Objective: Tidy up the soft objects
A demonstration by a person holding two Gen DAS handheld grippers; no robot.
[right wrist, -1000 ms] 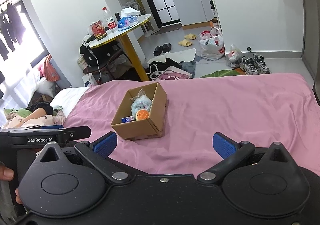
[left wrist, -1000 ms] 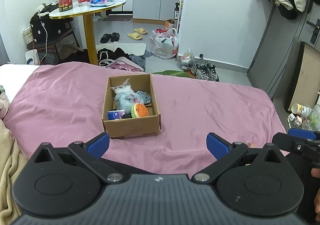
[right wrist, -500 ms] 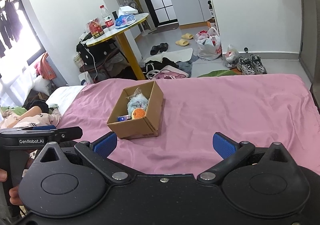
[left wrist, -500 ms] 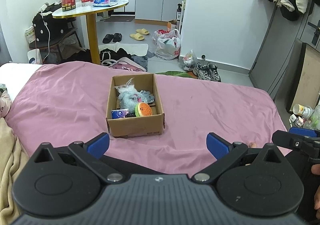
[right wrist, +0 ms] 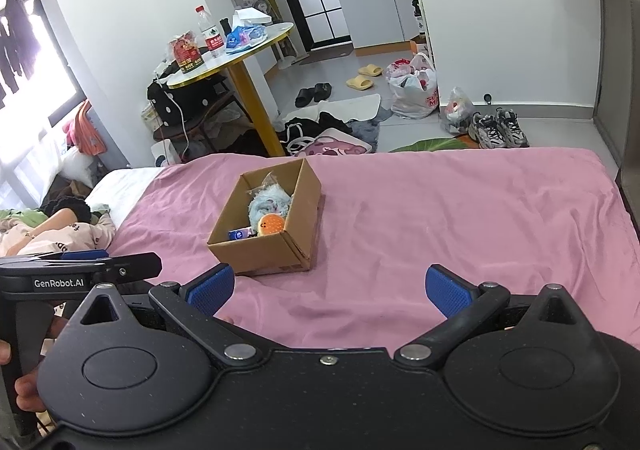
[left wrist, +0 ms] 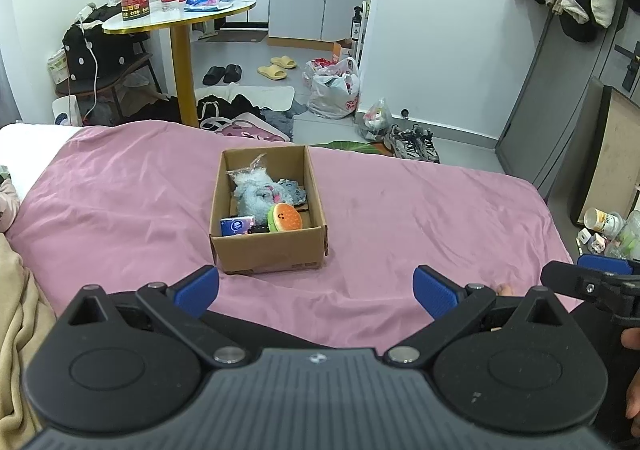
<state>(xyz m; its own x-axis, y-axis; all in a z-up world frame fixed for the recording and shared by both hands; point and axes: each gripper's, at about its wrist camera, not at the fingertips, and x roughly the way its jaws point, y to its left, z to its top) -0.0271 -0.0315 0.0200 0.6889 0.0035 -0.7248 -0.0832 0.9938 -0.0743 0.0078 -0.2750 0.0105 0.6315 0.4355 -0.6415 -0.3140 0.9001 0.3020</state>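
The left gripper (left wrist: 316,286) and right gripper (right wrist: 330,288) are both held spread wide with nothing between the pads. The cardboard box (left wrist: 276,256) is seen dead ahead of the left gripper, on the pink bedspread (left wrist: 420,209), long axis pointing away; from the right it lies ahead and leftward, so the left is judged better lined up. The burger plush (left wrist: 285,217), blue plush (left wrist: 252,195) and tissue pack (left wrist: 237,226) are shown fully only by the left view; a person lying at the bed's left edge (right wrist: 60,230) is shown only by the right
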